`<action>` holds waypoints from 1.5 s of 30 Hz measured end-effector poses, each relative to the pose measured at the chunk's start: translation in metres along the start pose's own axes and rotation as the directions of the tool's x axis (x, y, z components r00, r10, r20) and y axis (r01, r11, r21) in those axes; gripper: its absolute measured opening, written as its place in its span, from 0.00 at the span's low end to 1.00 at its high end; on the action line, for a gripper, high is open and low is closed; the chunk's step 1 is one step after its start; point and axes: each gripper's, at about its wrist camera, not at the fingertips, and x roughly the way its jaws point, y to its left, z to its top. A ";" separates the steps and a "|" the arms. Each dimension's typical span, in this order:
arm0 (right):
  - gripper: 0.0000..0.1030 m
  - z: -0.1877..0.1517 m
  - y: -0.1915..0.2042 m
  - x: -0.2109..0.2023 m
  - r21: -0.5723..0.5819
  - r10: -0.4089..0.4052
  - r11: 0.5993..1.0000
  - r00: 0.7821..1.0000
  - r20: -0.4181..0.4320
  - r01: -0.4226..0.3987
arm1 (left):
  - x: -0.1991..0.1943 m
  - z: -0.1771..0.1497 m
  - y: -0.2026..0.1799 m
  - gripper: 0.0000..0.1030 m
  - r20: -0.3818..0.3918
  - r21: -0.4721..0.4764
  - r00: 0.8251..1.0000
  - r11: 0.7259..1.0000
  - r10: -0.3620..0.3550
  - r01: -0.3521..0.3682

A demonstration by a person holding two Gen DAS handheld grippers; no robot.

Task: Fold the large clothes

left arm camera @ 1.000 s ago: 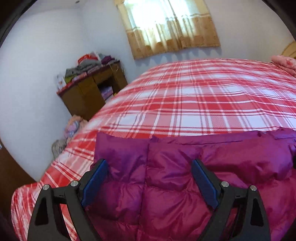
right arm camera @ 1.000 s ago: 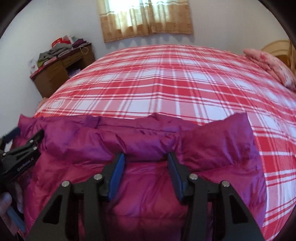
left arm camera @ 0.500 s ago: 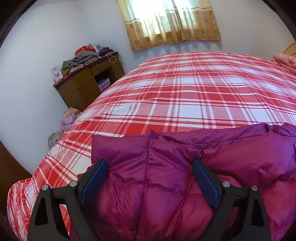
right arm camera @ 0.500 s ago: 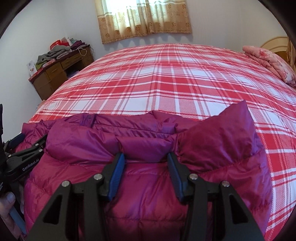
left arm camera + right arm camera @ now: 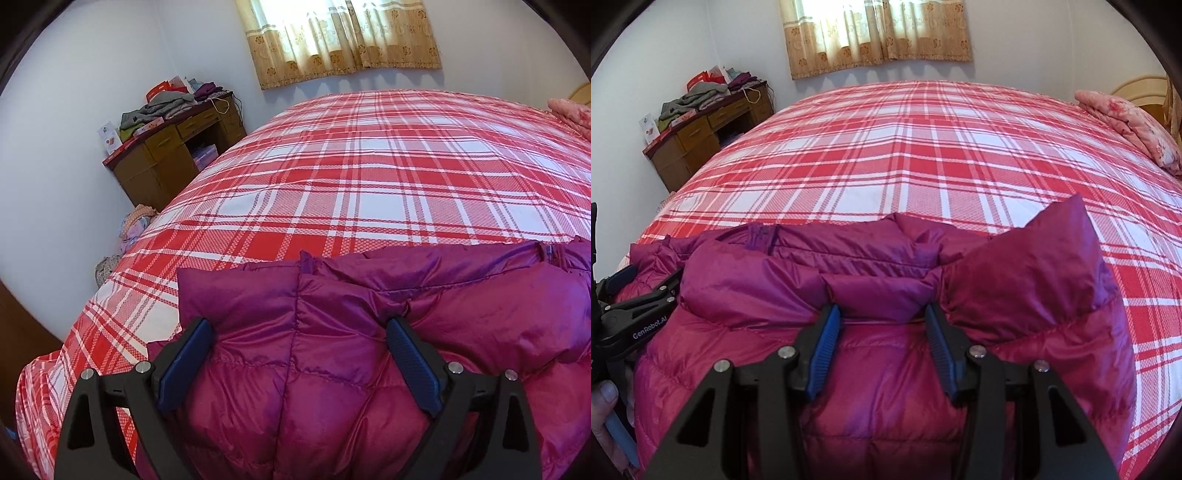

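Both the left gripper (image 5: 298, 345) and right gripper (image 5: 882, 328) sit spread over the magenta down jacket (image 5: 886, 295), plaid bedspread (image 5: 369, 177) at twelve o'clock.

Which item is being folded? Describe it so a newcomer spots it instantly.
Start at the large bed covered in red-and-white plaid. At its near edge, right in front of both grippers, lies the magenta puffer jacket. It is the only shiny, quilted, plain-coloured thing on the bed; the pink floral pillow lies at the far right.
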 end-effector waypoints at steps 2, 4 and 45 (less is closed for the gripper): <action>0.50 0.000 0.000 0.000 -0.001 -0.003 1.000 1.000 -0.002 0.003 | 0.001 0.000 0.000 0.94 -0.003 0.001 1.000 1.000 0.001 -0.001; 0.50 0.000 0.000 0.001 -0.001 -0.004 1.000 1.000 -0.004 0.004 | 0.001 -0.001 0.001 0.94 -0.005 0.001 1.000 1.000 0.000 0.000; 0.51 -0.037 0.080 -0.017 -0.139 -0.107 0.984 0.994 0.009 0.107 | -0.021 -0.033 0.020 0.96 -0.041 -0.058 0.999 0.998 -0.020 0.018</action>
